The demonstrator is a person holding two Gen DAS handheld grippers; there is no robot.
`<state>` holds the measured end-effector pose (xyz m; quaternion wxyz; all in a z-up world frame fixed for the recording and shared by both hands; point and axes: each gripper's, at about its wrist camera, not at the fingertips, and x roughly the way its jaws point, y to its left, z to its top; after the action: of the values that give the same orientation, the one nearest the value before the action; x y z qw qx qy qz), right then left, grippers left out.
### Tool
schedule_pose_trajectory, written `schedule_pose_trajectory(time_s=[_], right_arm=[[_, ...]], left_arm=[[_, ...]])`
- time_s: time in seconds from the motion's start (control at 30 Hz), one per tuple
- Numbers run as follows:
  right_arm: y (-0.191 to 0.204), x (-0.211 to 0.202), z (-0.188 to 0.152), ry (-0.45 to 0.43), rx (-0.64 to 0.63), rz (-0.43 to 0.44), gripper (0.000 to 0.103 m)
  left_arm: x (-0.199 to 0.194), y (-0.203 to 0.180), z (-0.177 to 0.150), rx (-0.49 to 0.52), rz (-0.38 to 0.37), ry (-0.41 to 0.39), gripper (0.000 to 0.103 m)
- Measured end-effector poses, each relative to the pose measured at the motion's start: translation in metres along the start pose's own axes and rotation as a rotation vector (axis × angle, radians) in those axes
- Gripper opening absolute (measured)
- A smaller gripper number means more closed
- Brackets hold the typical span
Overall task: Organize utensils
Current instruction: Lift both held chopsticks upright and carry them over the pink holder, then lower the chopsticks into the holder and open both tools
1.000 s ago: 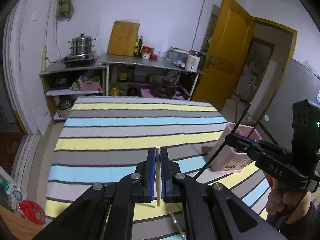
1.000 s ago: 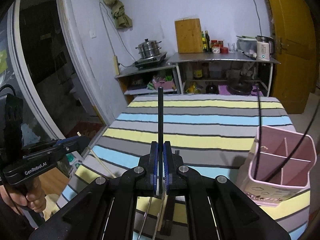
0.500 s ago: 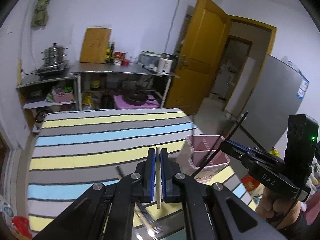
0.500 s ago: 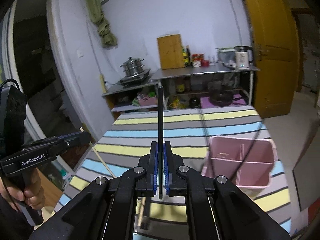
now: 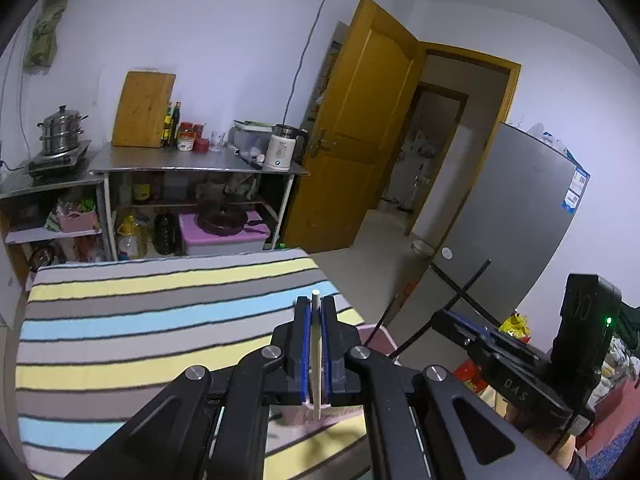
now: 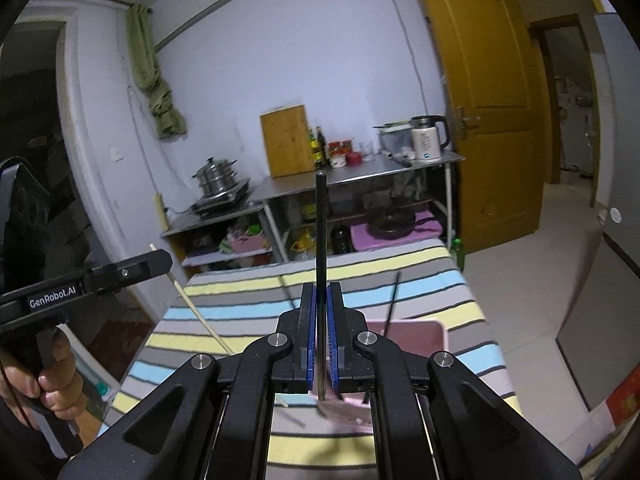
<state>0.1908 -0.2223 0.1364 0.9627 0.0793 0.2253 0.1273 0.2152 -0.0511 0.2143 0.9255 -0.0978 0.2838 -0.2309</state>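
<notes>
Step in hand: carry to holder. Left gripper (image 5: 316, 344), fingers clamped on pale chopstick (image 5: 316, 360); right gripper (image 6: 321, 336), fingers clamped on black chopstick (image 6: 320, 232). Pink utensil holder (image 6: 416, 332) on striped bench (image 6: 240, 320), 6 o'clock below both; next, tip each stick down into a compartment.

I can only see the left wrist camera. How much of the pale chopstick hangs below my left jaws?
Observer: Most of it. In the right wrist view the pale chopstick shows a short tip above the left gripper and a long slant down below it.
Operator: Is the black one seated straight in the right jaws?
Observer: Yes. The black chopstick stands centred in the right gripper, jaws shut on it, most of it above them.
Operator: Where is the holder from there?
Observer: The pink holder lies just beyond those jaws, with another black stick standing in it.
</notes>
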Motion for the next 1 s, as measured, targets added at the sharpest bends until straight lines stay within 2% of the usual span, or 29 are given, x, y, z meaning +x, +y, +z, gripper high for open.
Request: schedule_pose_trajectory(time_s=[0.2,0.6,1.0], right_arm=[[-0.014,0.011,0.004,-0.008,0.021,-0.027,0.005],[-0.032,0.044,-0.025,0.079,0.050,-0.039,0.005],[-0.047,0.068,-0.048,0.163,0.079,-0.045,0.005]], left_arm=[[0.030,-0.005,0.006,0.012,-0.011,0.008,0.005],[0.099,0.008,-0.026,0.022,0.023,0.108,0.005],[0.128,0.017,-0.054,0.021,0.037,0.179,0.005]])
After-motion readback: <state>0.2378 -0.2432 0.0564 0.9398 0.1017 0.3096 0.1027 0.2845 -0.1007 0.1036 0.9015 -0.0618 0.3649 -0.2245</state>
